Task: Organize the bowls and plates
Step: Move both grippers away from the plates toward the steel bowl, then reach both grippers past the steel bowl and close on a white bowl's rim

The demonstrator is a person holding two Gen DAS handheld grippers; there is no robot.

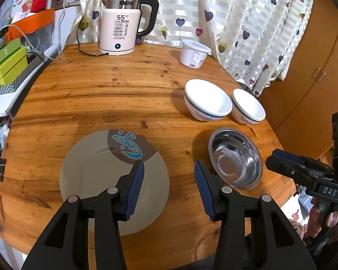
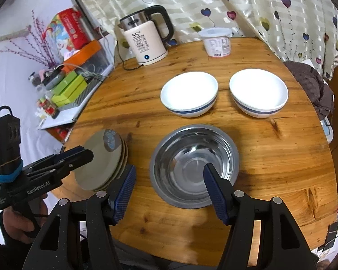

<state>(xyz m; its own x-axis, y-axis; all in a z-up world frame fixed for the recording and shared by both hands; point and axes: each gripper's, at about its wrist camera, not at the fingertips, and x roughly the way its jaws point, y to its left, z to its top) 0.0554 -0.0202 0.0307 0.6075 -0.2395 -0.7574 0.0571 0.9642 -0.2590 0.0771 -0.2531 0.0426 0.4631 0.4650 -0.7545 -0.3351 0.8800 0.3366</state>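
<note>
A grey plate with a brown patch and blue fish (image 1: 101,175) tops a stack of plates (image 2: 106,157) at the table's front left. A steel bowl (image 1: 235,157) (image 2: 195,164) sits to its right. Two white bowls with blue bands stand behind it: one on the left (image 1: 206,99) (image 2: 189,93), one on the right (image 1: 247,105) (image 2: 258,92). My left gripper (image 1: 169,168) is open and empty, above the plate's right edge. My right gripper (image 2: 169,173) is open and empty, over the steel bowl's near left rim; it also shows in the left wrist view (image 1: 279,157).
A round wooden table (image 1: 101,94) holds a white electric kettle (image 1: 121,24) (image 2: 146,42) and a white plastic tub (image 1: 193,52) (image 2: 217,42) at the back. Boxes and clutter crowd a shelf on the left (image 1: 9,63). A heart-print curtain (image 1: 247,22) hangs behind. Dark cloth (image 2: 311,85) lies at the right edge.
</note>
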